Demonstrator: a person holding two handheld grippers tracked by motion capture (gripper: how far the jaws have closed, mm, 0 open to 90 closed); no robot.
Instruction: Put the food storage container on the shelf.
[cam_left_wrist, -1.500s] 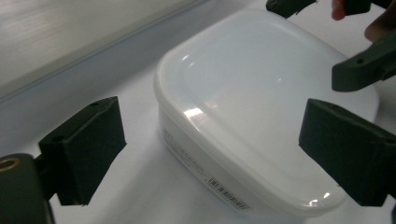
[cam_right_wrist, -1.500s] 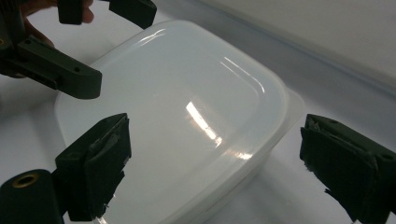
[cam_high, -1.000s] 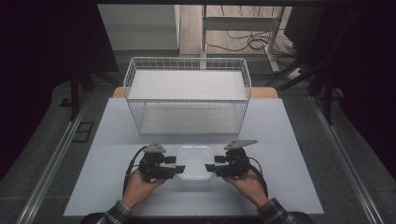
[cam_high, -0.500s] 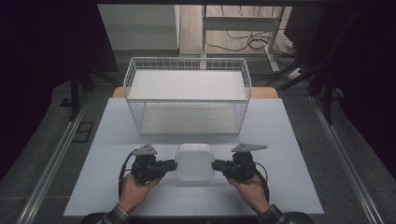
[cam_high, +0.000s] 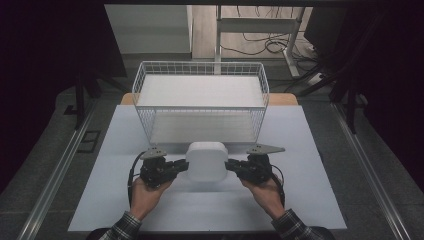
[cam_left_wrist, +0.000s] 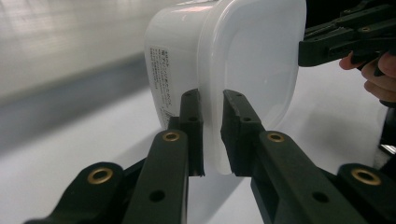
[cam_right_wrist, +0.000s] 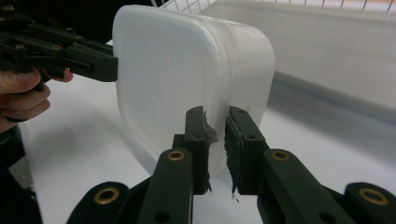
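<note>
Left tool (cam_left_wrist: 212, 135) clamping white container (cam_left_wrist: 224, 56), printed label (cam_left_wrist: 161, 77) unreadable

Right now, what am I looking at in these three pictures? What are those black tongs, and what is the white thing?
There is no robot here: a person holds a hand-worked claw in each hand. The high view looks down on the table. There the left claw and the right claw pinch a white plastic tub by the rim at opposite sides, tipped on edge. Behind it stands a white wire basket. The other two pictures come from cameras riding on the claws: each looks along its own black jaws, shut on the tub's rim, with the other claw farther off. The left gripper view also shows a printed label on the tub's side.
</note>
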